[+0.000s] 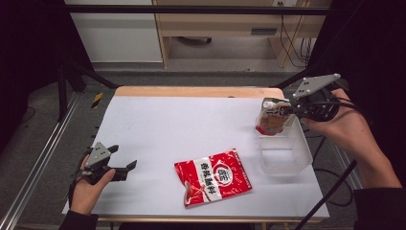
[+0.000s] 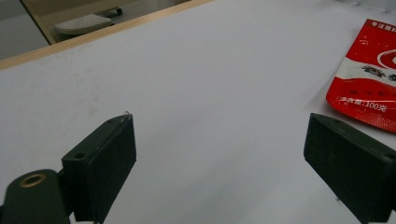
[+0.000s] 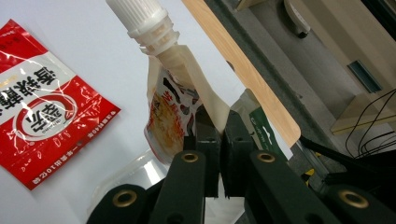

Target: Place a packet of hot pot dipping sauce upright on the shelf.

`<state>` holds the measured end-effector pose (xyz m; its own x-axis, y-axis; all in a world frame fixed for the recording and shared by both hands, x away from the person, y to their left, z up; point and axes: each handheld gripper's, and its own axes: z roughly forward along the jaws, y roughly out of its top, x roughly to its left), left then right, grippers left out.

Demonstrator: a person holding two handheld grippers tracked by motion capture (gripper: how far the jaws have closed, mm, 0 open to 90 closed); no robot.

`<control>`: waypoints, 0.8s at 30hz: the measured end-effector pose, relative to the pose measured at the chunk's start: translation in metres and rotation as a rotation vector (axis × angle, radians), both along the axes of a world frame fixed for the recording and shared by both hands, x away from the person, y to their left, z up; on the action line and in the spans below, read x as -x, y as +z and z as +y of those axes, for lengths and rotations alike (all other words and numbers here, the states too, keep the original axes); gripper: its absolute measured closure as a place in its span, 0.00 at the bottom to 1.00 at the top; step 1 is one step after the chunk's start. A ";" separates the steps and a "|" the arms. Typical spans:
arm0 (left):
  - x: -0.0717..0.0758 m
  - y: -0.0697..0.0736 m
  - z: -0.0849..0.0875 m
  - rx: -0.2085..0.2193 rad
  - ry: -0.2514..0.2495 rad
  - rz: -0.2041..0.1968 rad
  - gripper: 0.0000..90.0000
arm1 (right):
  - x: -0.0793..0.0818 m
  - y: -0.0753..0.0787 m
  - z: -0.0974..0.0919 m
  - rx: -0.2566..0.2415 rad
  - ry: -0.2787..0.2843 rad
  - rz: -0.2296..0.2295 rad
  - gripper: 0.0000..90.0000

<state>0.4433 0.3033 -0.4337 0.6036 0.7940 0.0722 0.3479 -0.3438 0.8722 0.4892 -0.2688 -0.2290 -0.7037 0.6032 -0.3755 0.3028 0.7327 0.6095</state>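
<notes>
High view: right gripper at far right, jaws pinched shut on edge of spouted pouch, hanging over clear container. Thin grip near top seam, so risk of pouch slipping, swinging, catching container rim or tipping it. Left gripper near left, jaws wide open, empty, well apart from red packet on surface.

Glossy red foil packet, clear plastic container, matt white table with wooden edge, white ribbed plastic pouch cap
</notes>
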 end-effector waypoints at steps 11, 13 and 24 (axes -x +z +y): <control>0.001 -0.002 0.001 -0.027 0.012 0.005 0.10 | 0.002 -0.008 -0.025 -0.011 -0.035 -0.009 0.98; 0.001 -0.003 0.002 -0.028 0.012 0.008 0.10 | 0.001 -0.008 -0.029 -0.014 -0.040 -0.007 0.98; 0.000 -0.005 0.002 -0.017 0.012 0.020 0.10 | -0.010 -0.015 -0.041 -0.015 -0.057 0.000 0.98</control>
